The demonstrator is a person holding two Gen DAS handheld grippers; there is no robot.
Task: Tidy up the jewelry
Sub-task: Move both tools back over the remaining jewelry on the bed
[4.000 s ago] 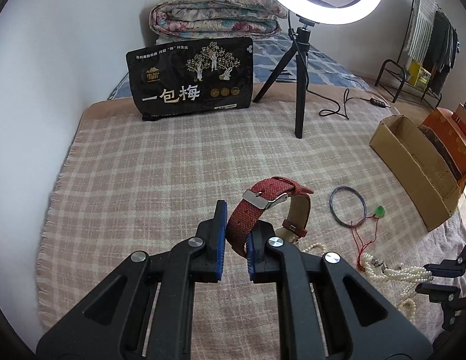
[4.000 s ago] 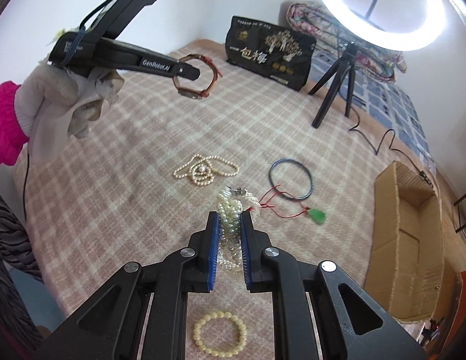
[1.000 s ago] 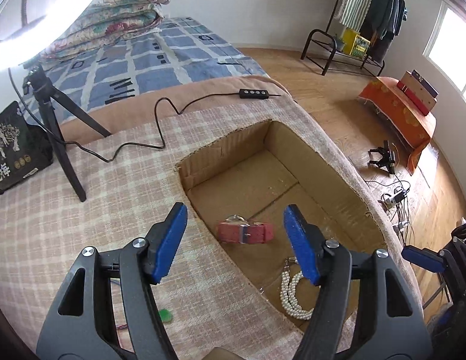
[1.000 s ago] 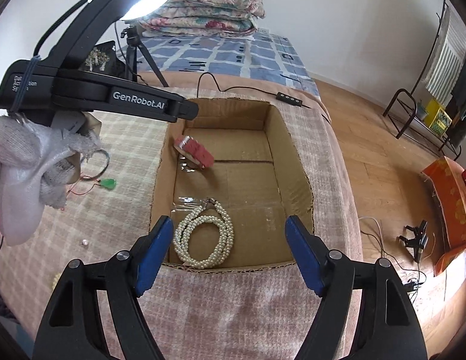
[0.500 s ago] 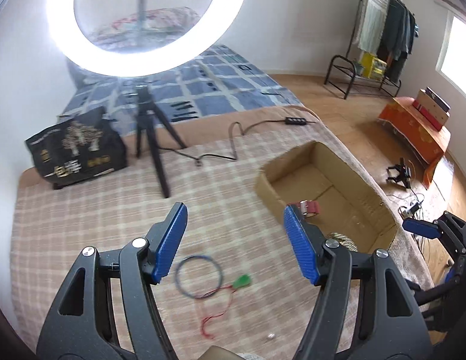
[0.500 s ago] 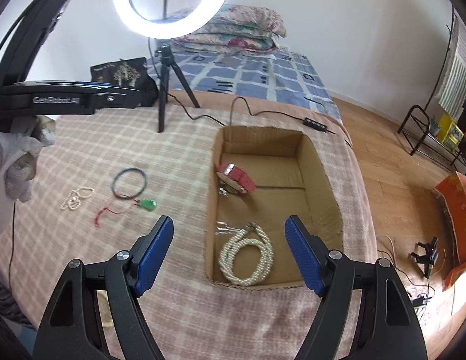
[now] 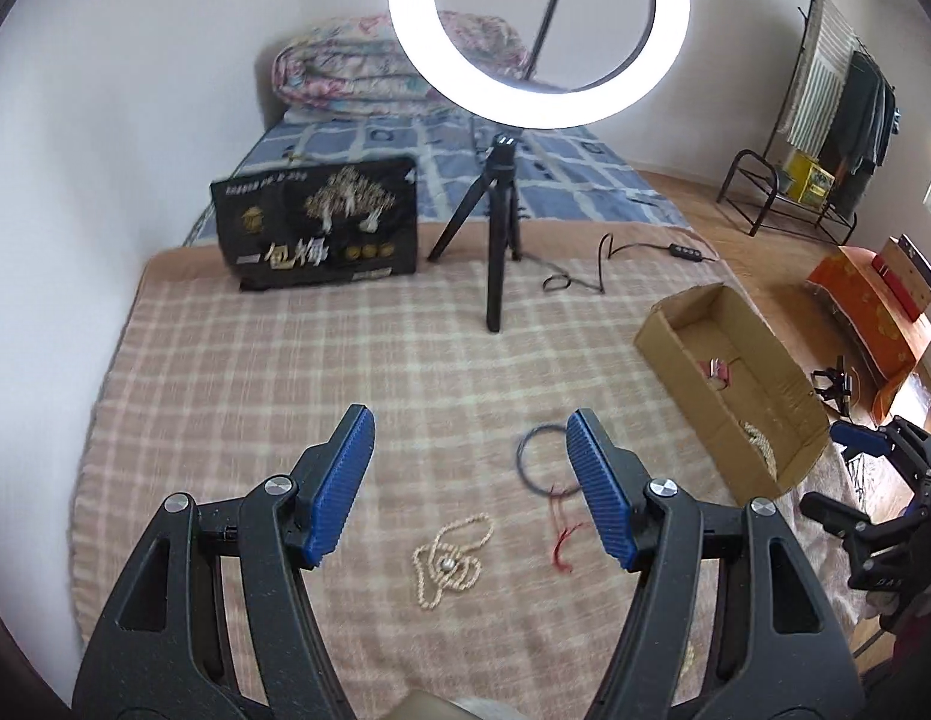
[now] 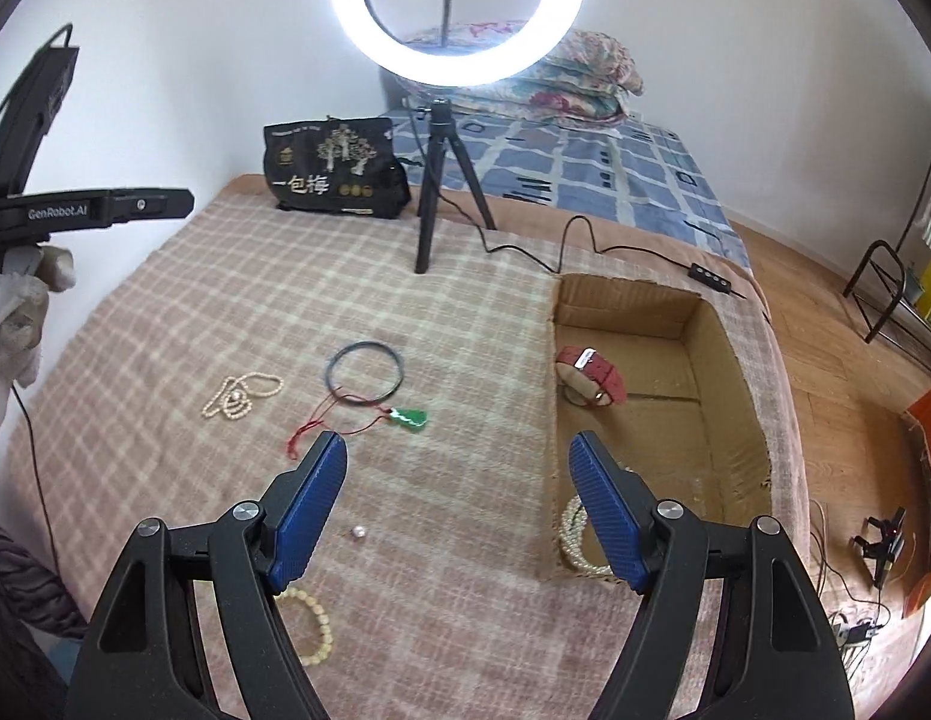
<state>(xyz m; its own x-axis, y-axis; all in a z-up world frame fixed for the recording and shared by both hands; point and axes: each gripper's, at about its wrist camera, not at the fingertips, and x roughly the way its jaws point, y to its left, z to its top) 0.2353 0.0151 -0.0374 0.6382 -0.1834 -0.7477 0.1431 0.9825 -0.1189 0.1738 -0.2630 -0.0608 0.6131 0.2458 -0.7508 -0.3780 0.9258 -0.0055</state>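
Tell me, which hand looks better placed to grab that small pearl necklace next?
Probably the left. The open left gripper frames the small pearl necklace just ahead of its fingers. The right gripper, also open and empty, sits nearer the cardboard box, with that necklace farther away.

A woven plaid blanket point(image 8: 465, 312) looked coarse and matt. The cardboard box point(image 8: 720, 360) showed dull brown paper with ragged edges. Its red watch point(image 8: 588, 375) had a cloth-like strap and a shiny metal buckle. The beaded necklace point(image 7: 447, 558) gleamed softly. The green pendant point(image 8: 409, 418) looked glossy. Both grippers' pads point(image 8: 306, 513) were ribbed blue, on matt black plastic. The black bag point(image 8: 333, 171) was glossy.
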